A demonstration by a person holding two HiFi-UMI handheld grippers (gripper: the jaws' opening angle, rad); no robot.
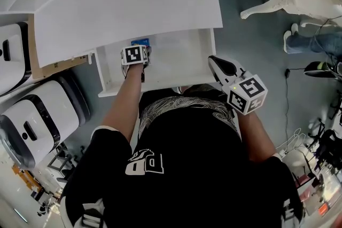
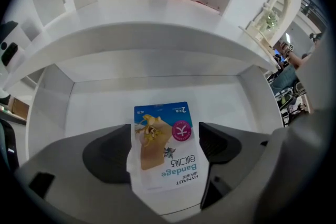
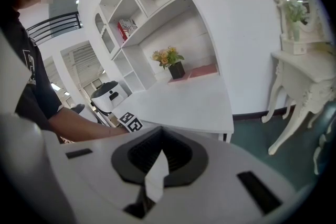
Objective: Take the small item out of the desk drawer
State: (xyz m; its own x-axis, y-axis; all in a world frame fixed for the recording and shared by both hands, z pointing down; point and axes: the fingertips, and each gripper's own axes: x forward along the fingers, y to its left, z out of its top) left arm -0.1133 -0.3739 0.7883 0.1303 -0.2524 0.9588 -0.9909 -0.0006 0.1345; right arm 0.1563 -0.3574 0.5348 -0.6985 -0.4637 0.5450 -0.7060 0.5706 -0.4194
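Two fingers of my left gripper (image 2: 165, 140) stand wide apart inside the open drawer (image 2: 89, 107). The bandage packet (image 2: 164, 165) lies flat on the drawer floor between them, not clamped. Off the drawer's right corner, my right gripper (image 3: 157, 160) has its fingers pressed together, with a white sliver at their seam.

Small bandage packet (image 2: 164, 147), white with blue-and-tan print, lying flat inside the pulled-out white desk drawer (image 2: 79, 107)
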